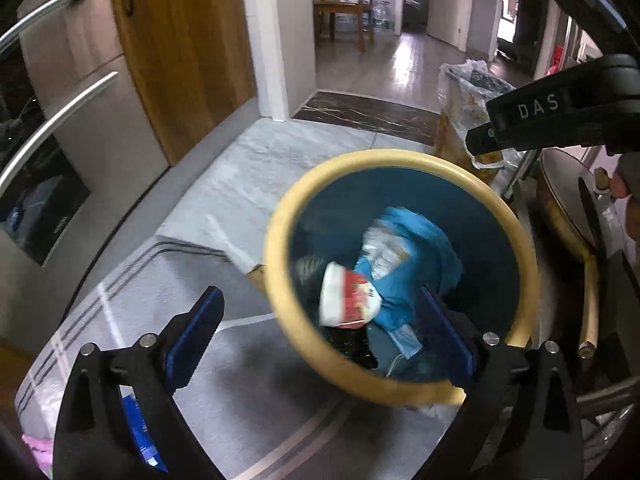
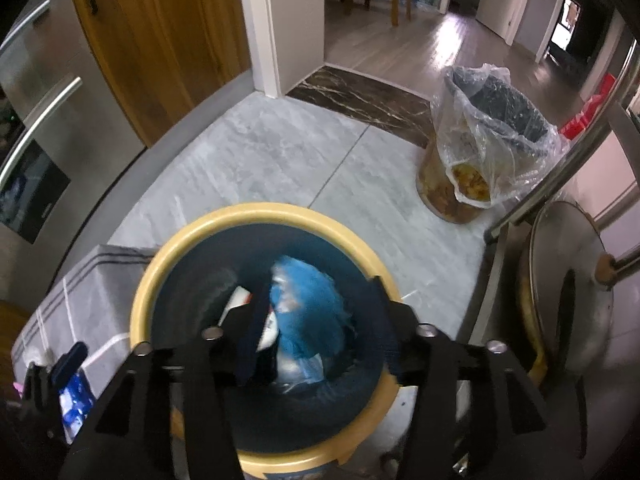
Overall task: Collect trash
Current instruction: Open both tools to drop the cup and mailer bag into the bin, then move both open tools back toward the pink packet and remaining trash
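Deposit step: left gripper (image 1: 320, 332) and right gripper (image 2: 316, 320), both jaws parted and empty, over yellow-rimmed bin (image 1: 280, 216) holding red-and-white cup (image 1: 348, 300); next likely fetching remaining litter.

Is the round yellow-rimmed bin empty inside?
No, the bin already holds trash: a red and white cup lies next to crumpled blue plastic at the bottom.

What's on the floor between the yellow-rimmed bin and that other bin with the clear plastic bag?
Nothing: in the right wrist view, only bare grey floor tile separates the yellow-rimmed bin from the bag-lined bin.
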Tool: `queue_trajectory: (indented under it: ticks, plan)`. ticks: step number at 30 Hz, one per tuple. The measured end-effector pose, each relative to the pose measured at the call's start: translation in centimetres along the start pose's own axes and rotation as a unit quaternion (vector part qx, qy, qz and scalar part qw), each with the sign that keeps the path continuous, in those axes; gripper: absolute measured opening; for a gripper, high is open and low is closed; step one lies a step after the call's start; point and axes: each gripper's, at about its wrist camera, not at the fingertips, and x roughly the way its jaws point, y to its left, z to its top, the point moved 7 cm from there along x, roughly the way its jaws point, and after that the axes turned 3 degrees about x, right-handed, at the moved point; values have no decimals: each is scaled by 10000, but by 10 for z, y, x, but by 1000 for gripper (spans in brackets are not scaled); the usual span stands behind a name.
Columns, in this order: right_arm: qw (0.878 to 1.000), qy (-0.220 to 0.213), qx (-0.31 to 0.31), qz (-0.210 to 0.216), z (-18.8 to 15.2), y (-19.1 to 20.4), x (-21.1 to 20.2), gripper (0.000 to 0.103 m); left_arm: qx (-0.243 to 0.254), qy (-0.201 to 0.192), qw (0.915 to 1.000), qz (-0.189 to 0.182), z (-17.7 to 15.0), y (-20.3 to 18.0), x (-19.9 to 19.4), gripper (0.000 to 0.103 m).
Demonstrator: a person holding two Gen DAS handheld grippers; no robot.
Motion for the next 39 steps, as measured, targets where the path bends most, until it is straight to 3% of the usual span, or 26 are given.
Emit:
queue_trajectory:
  ticks: [3, 6, 15, 25, 28, 33, 39]
  plan:
    - [9998, -116, -146, -8, 0, 9, -8, 83, -159, -83, 9998, 86, -6, 16, -24, 95]
    - [9993, -260, -273, 12, 0, 19, -19, 89, -239, -207, 9993, 211, -12, 30, -52, 96]
    - [9960, -663, -483, 351, -12, 63, -67, 92, -451, -538, 9959, 573, -32, 74, -138, 97]
    - [9848, -1308, -809, 805, -41, 142, -140, 95, -405, -807, 9912, 967, -83, 124, -237, 97]
    - [9851, -1261, -668, 960, -52, 160, -147, 95, -541, -932, 9853, 1330, -103, 156, -260, 97]
    - [9864, -840, -471, 1336, -73, 200, -142, 96, -1284, -862, 9726, 1737, -141, 217, -272, 97]
    - [9849, -719, -919, 1279, -93, 253, -133, 96, -2017, -587, 9562, 2038, -187, 281, -270, 97]
